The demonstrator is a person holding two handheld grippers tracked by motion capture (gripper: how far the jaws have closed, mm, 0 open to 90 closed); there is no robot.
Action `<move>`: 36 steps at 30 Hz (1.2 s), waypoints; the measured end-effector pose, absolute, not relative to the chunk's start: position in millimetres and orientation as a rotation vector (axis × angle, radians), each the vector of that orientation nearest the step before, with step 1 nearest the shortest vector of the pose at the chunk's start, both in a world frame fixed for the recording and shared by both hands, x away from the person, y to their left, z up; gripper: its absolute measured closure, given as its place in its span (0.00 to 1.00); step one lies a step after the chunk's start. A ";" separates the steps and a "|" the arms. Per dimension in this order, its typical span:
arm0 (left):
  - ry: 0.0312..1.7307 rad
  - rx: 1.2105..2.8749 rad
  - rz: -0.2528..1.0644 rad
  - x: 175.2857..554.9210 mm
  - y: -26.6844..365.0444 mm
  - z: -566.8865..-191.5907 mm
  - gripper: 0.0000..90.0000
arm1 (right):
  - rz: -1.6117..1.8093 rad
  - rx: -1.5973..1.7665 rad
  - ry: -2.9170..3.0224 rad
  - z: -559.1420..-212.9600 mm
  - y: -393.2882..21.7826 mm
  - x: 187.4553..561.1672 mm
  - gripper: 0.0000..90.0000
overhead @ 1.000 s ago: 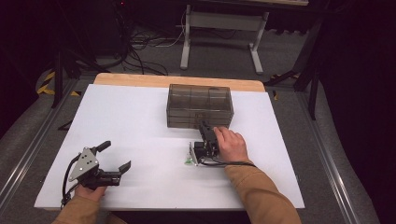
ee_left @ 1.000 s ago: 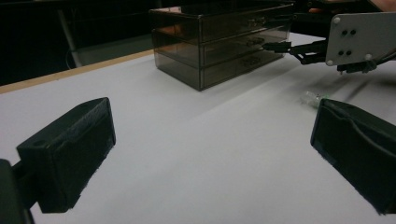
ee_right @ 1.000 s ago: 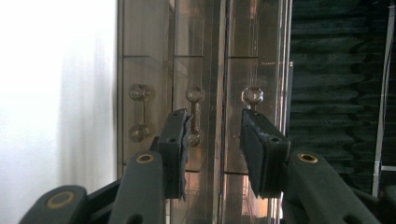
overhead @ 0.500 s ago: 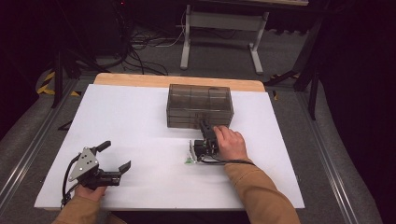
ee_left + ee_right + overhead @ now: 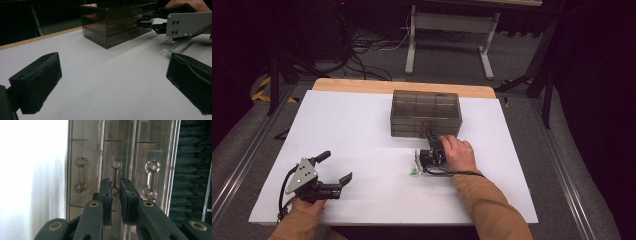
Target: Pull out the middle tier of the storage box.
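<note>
A smoky clear drawer box (image 5: 426, 112) stands at the middle back of the white table (image 5: 362, 130). My right gripper (image 5: 430, 134) reaches up to its front. In the right gripper view the jaws (image 5: 115, 188) have just been closing and stand narrow on either side of the middle drawer's handle (image 5: 115, 173), with the pads against its lower knob. Two other handles (image 5: 80, 173) (image 5: 151, 178) flank it. My left gripper (image 5: 337, 166) rests near the front left of the table, wide open (image 5: 112, 82) with nothing between its jaws. It faces the box (image 5: 112, 22) and the right gripper (image 5: 140, 23).
A small clear-and-green object (image 5: 413, 171) lies on the table just left of the right hand, also seen in the left gripper view (image 5: 166, 52). A wooden strip (image 5: 402, 87) edges the far side of the table. Beyond it are table legs and cables on the floor.
</note>
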State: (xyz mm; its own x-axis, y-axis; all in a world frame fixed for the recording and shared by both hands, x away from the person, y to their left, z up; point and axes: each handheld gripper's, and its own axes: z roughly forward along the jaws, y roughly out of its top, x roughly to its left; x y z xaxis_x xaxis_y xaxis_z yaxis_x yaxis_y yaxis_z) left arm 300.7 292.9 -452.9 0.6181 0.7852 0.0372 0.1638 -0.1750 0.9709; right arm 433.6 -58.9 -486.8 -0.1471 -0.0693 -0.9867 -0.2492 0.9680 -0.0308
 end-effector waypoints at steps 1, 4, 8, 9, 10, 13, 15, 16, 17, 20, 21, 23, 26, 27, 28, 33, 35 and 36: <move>0.789 1.687 0.670 300.7 292.9 -452.9 0.01 | 0.158 -0.241 1.717 -486.7 -58.9 433.6 0.90; 0.791 1.685 0.669 300.6 292.8 -452.9 0.01 | 0.157 -0.240 1.719 -486.4 -58.8 433.4 0.90; 0.792 1.684 0.667 300.5 292.7 -453.0 0.01 | 0.160 -0.239 1.721 -485.4 -58.6 432.1 0.90; 0.791 1.685 0.668 300.5 292.8 -452.9 0.01 | 0.162 -0.240 1.720 -485.3 -58.7 431.6 0.90; 0.791 1.685 0.668 300.5 292.8 -452.9 0.01 | 0.161 -0.240 1.720 -484.9 -58.7 430.8 0.90; 0.791 1.684 0.666 300.3 292.7 -452.9 0.01 | 0.165 -0.236 1.722 -483.9 -58.7 427.9 0.90; 0.790 1.685 0.667 300.4 292.8 -452.8 0.01 | 0.165 -0.236 1.726 -483.4 -58.9 426.8 0.90; 0.787 1.688 0.669 300.5 293.0 -452.8 0.01 | 0.169 -0.234 1.726 -482.9 -59.1 424.5 0.90; 0.787 1.688 0.669 300.5 292.9 -452.8 0.01 | 0.170 -0.235 1.724 -482.7 -59.4 423.4 0.90; 0.787 1.688 0.670 300.5 292.8 -452.8 0.01 | 0.178 -0.233 1.726 -481.4 -60.0 420.7 0.90; 0.788 1.688 0.670 300.5 292.7 -452.8 0.01 | 0.182 -0.232 1.726 -480.9 -60.2 419.8 0.90; 0.789 1.684 0.669 300.4 292.4 -453.0 0.01 | 0.190 -0.229 1.732 -480.0 -60.5 418.1 0.90; 0.788 1.689 0.670 300.5 292.6 -452.9 0.01 | 0.207 -0.226 1.741 -479.0 -61.8 415.3 0.90; 0.787 1.686 0.671 300.6 292.4 -453.0 0.01 | 0.210 -0.226 1.743 -479.1 -62.2 414.3 0.90; 0.789 1.685 0.669 300.5 292.2 -453.1 0.01 | 0.207 -0.225 1.746 -479.2 -62.4 413.1 0.90; 0.789 1.685 0.669 300.4 292.2 -453.0 0.01 | 0.219 -0.231 1.759 -479.7 -63.3 410.7 0.89; 0.789 1.686 0.668 300.5 292.2 -453.1 0.01 | 0.232 -0.228 1.785 -478.9 -64.1 410.4 0.88; 0.789 1.686 0.668 300.5 292.2 -453.1 0.01 | 0.232 -0.228 1.785 -478.9 -64.1 410.4 0.88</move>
